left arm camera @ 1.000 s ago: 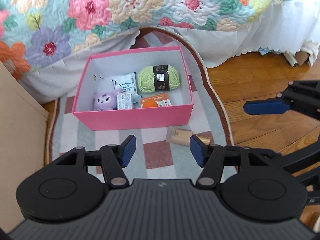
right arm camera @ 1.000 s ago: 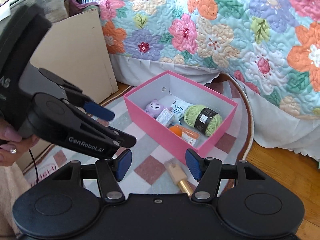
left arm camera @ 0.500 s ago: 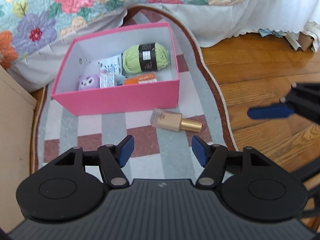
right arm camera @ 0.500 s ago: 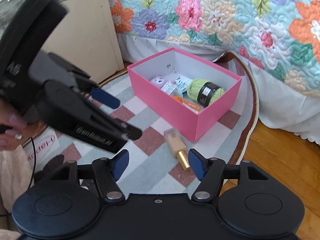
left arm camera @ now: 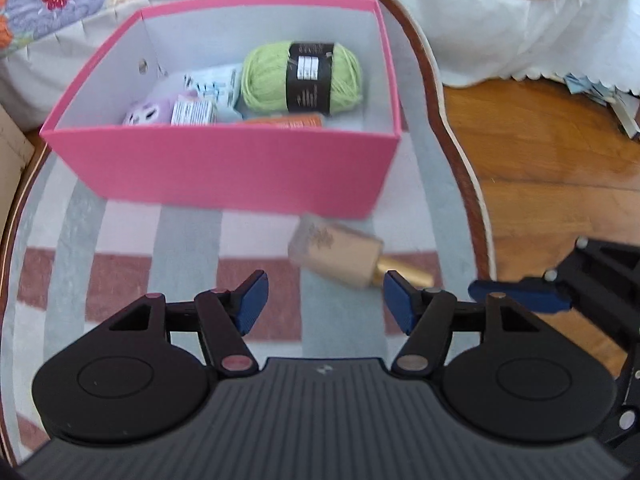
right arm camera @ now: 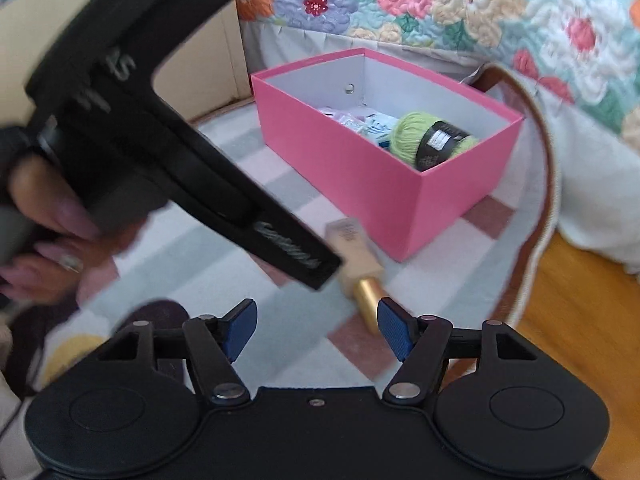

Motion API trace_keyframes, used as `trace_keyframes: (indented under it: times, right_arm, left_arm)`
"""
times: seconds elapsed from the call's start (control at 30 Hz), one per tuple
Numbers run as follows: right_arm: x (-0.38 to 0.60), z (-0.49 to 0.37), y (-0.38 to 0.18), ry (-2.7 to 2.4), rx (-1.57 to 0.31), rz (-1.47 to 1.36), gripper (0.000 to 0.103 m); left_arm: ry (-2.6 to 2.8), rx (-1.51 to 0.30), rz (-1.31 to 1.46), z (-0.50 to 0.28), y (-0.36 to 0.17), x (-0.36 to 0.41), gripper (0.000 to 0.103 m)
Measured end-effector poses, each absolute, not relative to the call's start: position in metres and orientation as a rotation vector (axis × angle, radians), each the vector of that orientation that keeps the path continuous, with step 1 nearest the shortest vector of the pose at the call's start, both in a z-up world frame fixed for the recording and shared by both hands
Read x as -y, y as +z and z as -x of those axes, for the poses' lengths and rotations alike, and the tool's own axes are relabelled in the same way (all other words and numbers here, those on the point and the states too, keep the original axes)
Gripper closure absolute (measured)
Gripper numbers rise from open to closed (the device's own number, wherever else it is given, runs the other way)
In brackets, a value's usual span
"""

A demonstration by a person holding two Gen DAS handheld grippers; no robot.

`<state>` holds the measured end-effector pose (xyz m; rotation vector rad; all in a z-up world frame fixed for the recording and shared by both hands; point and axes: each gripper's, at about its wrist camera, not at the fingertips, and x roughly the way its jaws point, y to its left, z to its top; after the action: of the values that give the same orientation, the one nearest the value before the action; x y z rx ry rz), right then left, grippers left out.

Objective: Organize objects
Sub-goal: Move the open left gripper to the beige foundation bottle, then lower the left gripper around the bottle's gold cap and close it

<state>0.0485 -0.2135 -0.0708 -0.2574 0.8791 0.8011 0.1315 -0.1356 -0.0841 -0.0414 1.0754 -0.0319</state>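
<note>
Left gripper: we find the jaws about half apart with nothing between the blue ribbed pads; only rug shows in the gap.
Right gripper: we note its jaws have just been opening, though the last reading is nearly steady; they stand about half apart and nothing is held between them, the gold cap lying just beyond the right pad.
Gripper build: we record two black hinged arms per gripper, each tipped with a flat blue pad, on a ribbed dark housing.
Bottle: we count one. Squarish beige body, shiny gold cylindrical cap, lying on its side on the rug, just beside the near wall of the box and outside it. Edges are blurred.
Rug: soft pile, checked in pale grey-green, white and dull red, with a curved brown border.
Pink box: one, rectangular, smooth card, pink outside and white inside, open-topped, standing on the rug.
Box contents: we count one ball of green yarn with a black paper band, one lilac plush toy, one small white printed carton, one pale blue printed packet, one orange item mostly hidden by the near wall.
Floor: glossy wooden boards to the right of the rug.
Quilt: stitched, puffy, floral, hanging above a white skirt behind the box.
Hand: one seen in the right wrist view, gripping the left tool's handle, ring on one finger.
</note>
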Motion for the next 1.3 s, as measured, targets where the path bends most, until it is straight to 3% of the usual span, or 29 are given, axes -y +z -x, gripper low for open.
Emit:
trace_keyframes:
  times: [0.7,0.87,0.97,1.13,1.2,1.3]
  right_arm:
    - [0.165,-0.109,-0.136,0.614,-0.987,0.333,0.035]
    - [0.172,-0.115,-0.144,0.593,-1.016,0.252,0.054]
    - [0.176,-0.109,-0.143,0.581,-1.019,0.199,0.061]
    - [0.173,-0.097,-0.143,0.516,-1.036,0.100,0.067]
    - [0.174,-0.092,-0.144,0.457,-1.050,0.035,0.075]
    - [0.172,-0.086,-0.143,0.412,-1.068,-0.017,0.076]
  left_arm:
    - [-0.059,-1.115,0.291,-0.151,-0.128,0.099,0.039]
    - [-0.103,-1.121,0.353,-0.153,-0.135,0.098,0.042]
    - [-0.135,-1.140,0.411,-0.153,-0.141,0.096,0.050]
    - [-0.183,-1.157,0.451,-0.147,-0.146,0.101,0.070]
    - [-0.189,-1.159,0.443,-0.144,-0.145,0.102,0.071]
    - [-0.202,-1.163,0.457,-0.139,-0.145,0.100,0.071]
